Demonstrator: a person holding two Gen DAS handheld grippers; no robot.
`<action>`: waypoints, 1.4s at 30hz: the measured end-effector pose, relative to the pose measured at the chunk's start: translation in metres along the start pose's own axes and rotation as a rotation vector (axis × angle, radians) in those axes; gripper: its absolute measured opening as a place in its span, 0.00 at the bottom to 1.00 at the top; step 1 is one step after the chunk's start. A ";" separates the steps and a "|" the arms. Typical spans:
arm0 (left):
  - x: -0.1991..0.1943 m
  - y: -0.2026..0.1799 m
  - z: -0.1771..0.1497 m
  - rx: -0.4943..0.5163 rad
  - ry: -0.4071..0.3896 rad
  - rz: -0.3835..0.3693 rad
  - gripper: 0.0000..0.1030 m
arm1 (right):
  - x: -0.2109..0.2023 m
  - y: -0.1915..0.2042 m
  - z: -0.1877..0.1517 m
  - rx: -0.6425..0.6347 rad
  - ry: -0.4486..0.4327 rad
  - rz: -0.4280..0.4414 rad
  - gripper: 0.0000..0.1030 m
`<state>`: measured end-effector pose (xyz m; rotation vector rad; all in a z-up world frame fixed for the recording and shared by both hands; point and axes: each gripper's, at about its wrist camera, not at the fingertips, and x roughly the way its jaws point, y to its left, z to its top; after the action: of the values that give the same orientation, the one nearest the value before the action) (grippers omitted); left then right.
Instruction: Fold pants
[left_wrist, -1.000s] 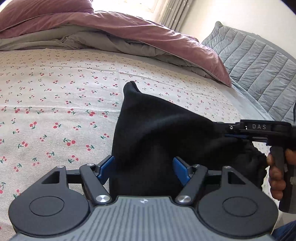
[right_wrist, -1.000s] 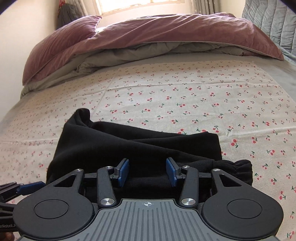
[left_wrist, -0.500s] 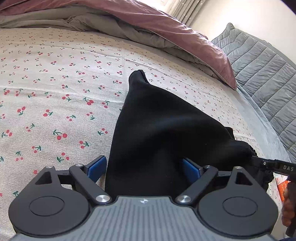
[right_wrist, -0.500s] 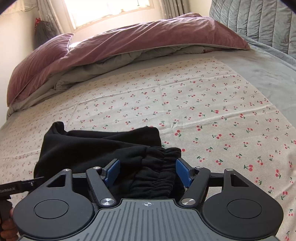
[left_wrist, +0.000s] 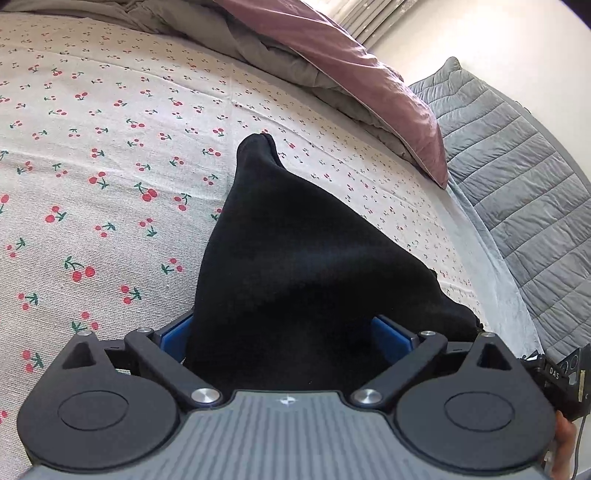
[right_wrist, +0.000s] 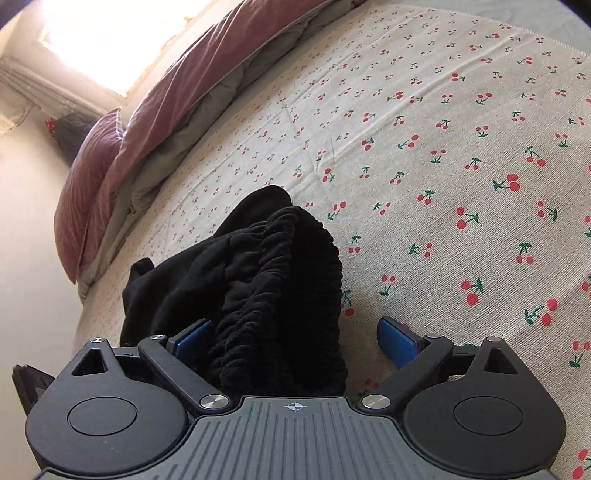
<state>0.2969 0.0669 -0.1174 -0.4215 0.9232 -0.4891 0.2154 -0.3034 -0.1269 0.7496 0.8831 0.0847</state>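
The black pants lie folded on the cherry-print sheet, tapering to a point at the far end. My left gripper sits low over their near end, jaws opening wide, with the cloth lying between the blue pads. In the right wrist view the gathered elastic waistband faces me. My right gripper is also opening; the waistband lies by the left pad, and the right pad stands clear of it over the sheet. The right gripper body shows at the left view's edge.
A mauve duvet over grey bedding is bunched along the far side of the bed, with a mauve pillow by the wall. A grey quilted cover lies to the right. A hand holds the right tool.
Both grippers' jaws have spread wide apart. The right gripper rolled and slid along the pants to the waistband end. The left gripper dipped closer to the cloth.
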 end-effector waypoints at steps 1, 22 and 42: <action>0.002 -0.002 -0.001 0.014 -0.001 0.005 0.90 | 0.000 0.002 -0.001 -0.004 -0.007 0.004 0.95; 0.011 0.007 0.009 -0.114 -0.004 -0.032 0.55 | 0.027 0.012 -0.009 -0.010 -0.038 0.088 0.57; -0.006 0.022 0.029 -0.159 0.019 0.006 0.89 | 0.029 0.010 -0.009 -0.003 -0.042 0.113 0.64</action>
<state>0.3226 0.0922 -0.1098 -0.5587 0.9851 -0.4157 0.2304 -0.2802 -0.1436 0.7956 0.8002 0.1700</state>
